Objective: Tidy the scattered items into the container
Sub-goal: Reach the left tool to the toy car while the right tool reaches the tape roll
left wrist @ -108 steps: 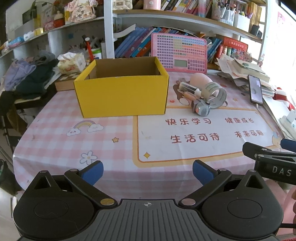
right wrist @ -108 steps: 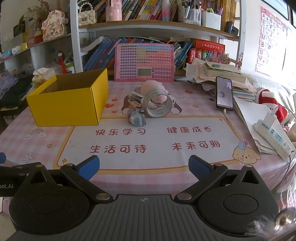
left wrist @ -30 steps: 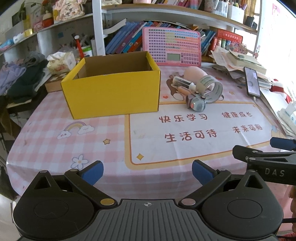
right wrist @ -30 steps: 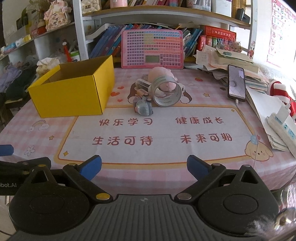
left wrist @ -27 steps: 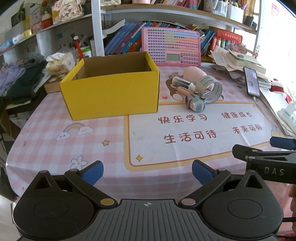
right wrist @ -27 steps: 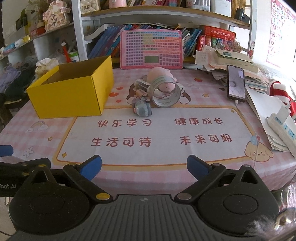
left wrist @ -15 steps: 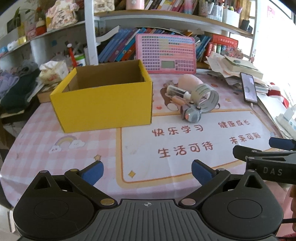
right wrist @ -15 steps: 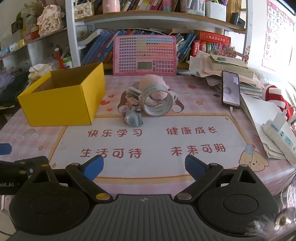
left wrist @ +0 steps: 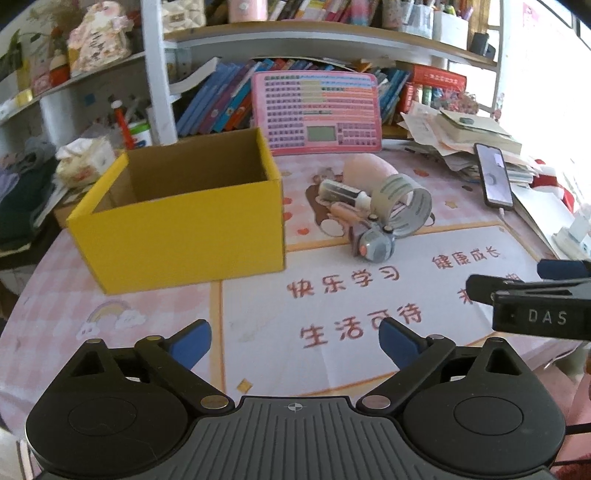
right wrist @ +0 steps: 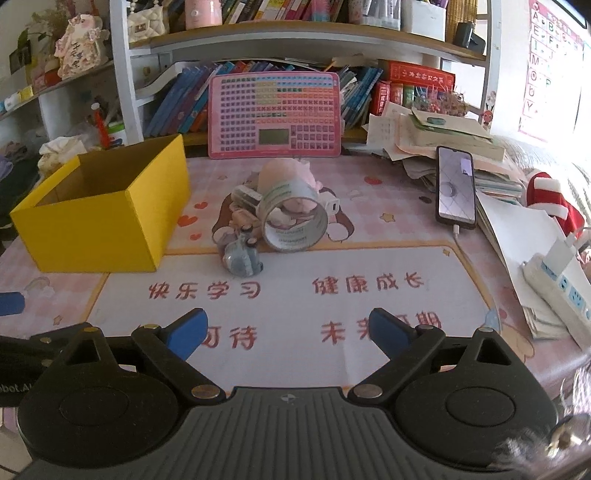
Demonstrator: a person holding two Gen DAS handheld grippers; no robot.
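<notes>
So the left tool (left wrist: 294,341) has its blue pads spread wide but they're closing in a bit right now, with nothing between them, just hovering over the printed mat (left wrist: 369,306) near the front edge of the tabletop (left wrist: 48,314). The right tool (right wrist: 288,330) is spread wide too, empty, also hanging over the mat and touching nothing. Each one shows up at the edge of the other's view, so they sit side by side, a little apart. Further out, the yellow box (left wrist: 184,229) stands open on the left part of the tabletop, its near right corner resting right at the mat's edge, and from the left wrist view I can only see bare cardboard walls inside, the floor of it is hidden. The scattered stuff is all bunched in one little pile to the right of the box, well apart from both tools: a roll of clear tape (right wrist: 293,219) standing on its edge with the hole facing the right camera, a small grey toy car (right wrist: 242,258) just in front of it and touching or nearly touching, a pink plush thing (right wrist: 286,171) behind the roll, and a clear tube-like container (left wrist: 343,192) lying on its side by the plush. Past the pile, a pink keypad board (right wrist: 275,114) leans upright against the bookshelf (right wrist: 295,33), and a phone (right wrist: 455,186) lies off to the right by a stack of papers (right wrist: 443,136).
</notes>
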